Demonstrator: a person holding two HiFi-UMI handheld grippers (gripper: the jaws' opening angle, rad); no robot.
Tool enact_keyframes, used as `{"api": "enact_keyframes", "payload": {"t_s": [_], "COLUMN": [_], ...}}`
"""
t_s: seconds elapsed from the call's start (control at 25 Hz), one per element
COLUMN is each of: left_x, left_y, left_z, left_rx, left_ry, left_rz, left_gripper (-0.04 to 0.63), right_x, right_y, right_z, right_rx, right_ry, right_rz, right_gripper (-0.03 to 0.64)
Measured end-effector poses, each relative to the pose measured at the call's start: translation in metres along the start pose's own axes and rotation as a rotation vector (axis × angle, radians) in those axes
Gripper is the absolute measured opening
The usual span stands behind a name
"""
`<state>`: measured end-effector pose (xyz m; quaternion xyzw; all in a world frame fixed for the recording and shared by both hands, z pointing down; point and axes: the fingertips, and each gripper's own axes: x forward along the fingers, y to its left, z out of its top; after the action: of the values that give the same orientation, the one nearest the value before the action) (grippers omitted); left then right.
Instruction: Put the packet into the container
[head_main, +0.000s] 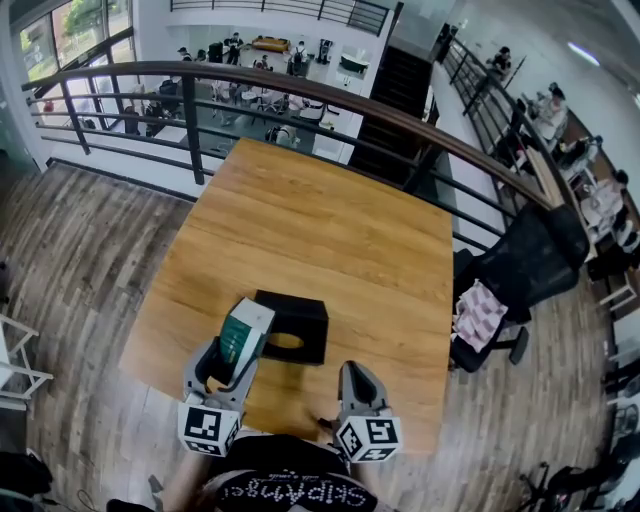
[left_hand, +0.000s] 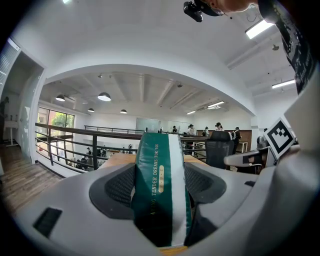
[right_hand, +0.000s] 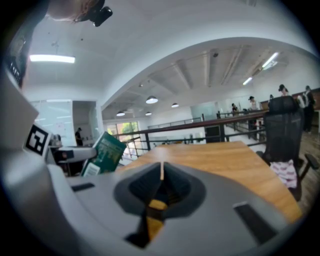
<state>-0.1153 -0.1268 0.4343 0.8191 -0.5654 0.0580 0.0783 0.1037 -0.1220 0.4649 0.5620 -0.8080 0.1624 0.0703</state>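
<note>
The left gripper (head_main: 228, 362) clamps the green packet (head_main: 244, 332) at the black container's (head_main: 300, 318) left edge. The right gripper (head_main: 356, 374) is closed and empty. The tilted packet may snag on the rim.

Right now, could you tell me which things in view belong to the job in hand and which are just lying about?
Belongs to the job: green-and-white packet, clamped in the left gripper; black box-shaped container with an oval opening, on the wooden table.
Just lying about: black office chair; pink checked cloth on it. The right gripper is shut, empty.
</note>
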Motion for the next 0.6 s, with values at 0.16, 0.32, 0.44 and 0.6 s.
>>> {"api": "enact_keyframes", "payload": {"t_s": [0.16,0.32,0.44,0.6], "left_x": [-0.0014,-0.0032,-0.0029,-0.0027], "left_y": [-0.0013,0.0011,0.0026,0.0063], "left_z": [0.0028,0.0051,0.0057,0.0095], "left_rx": [0.007,0.026,0.033,0.053], "left_ry": [-0.001,-0.01,-0.011,-0.013], "left_rz": [-0.007,-0.012,-0.016,-0.034], "left_gripper": [0.336,0.336,0.336,0.336], "right_x": [0.0006,-0.0024,-0.0038,-0.0062], "right_y": [0.0028,0.0065,0.0041,0.0023], "right_z": [-0.0017,0.0001,-0.0009,0.0011], "right_rx": [0.012,0.014,0.017,0.014], "right_ry": [-0.008,-0.013,-0.023,-0.033], "right_rz": [-0.001,-0.003,-0.008,-0.017], "right_gripper": [0.038,0.038,0.037,0.037]}}
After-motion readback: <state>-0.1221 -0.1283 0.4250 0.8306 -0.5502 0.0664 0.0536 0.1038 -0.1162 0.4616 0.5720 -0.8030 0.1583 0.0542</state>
